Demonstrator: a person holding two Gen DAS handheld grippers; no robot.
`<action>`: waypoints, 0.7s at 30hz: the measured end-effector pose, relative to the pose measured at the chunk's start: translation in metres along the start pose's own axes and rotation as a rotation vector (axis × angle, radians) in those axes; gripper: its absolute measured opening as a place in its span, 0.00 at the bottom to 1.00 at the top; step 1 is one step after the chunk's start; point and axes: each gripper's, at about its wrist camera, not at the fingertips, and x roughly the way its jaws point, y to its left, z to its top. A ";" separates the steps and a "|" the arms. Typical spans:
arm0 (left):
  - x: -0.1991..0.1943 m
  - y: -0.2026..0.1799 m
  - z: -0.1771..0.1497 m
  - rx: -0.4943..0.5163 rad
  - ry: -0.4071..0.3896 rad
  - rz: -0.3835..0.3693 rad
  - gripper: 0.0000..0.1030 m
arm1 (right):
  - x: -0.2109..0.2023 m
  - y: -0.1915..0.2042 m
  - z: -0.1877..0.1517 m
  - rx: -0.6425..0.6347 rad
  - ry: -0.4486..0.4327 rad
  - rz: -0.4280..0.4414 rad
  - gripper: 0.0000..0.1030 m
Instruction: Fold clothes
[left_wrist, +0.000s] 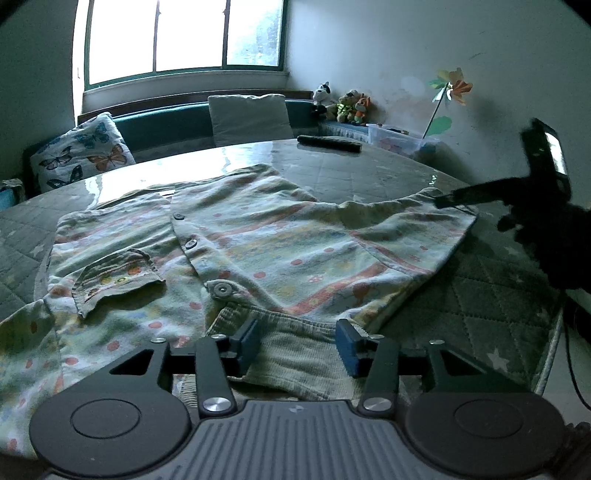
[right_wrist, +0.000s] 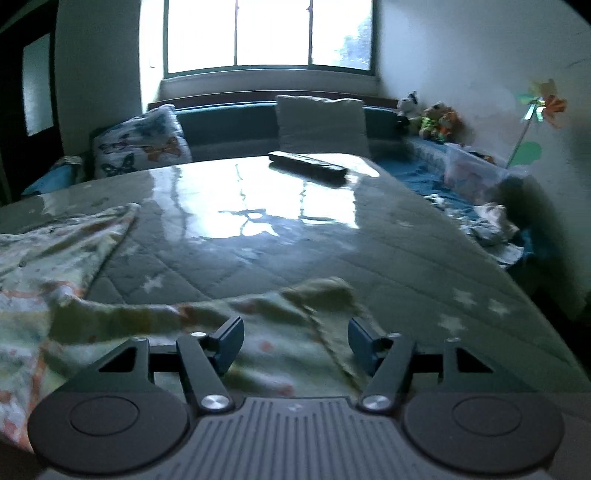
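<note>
The shirt (left_wrist: 258, 236) lies flat across the surface (left_wrist: 480, 280), long axis left-right, its collar between the half-open left fingers (left_wrist: 248, 341), right fingers (right_wrist: 231, 339) open over its right corner, neither gripping.

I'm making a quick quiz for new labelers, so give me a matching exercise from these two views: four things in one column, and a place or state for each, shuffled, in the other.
Things:
1. shirt
2. remote
3. butterfly pillow
4. left claw

Places or states:
A. propped on the bench under the window
B. open over a ribbed edge of cloth
C. spread out on the table, buttons showing
D. lying alone at the far side of the table

Pairs: 1-C, 2-D, 3-A, 4-B
</note>
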 end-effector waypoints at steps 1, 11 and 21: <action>0.000 0.000 0.000 -0.002 0.001 0.002 0.52 | -0.003 -0.005 -0.002 0.016 0.000 -0.005 0.62; -0.011 0.004 0.007 -0.019 -0.026 0.034 0.75 | -0.013 -0.028 -0.018 0.105 0.012 -0.029 0.59; -0.022 0.010 0.016 -0.025 -0.069 0.090 0.98 | -0.011 -0.032 -0.018 0.150 0.002 -0.071 0.33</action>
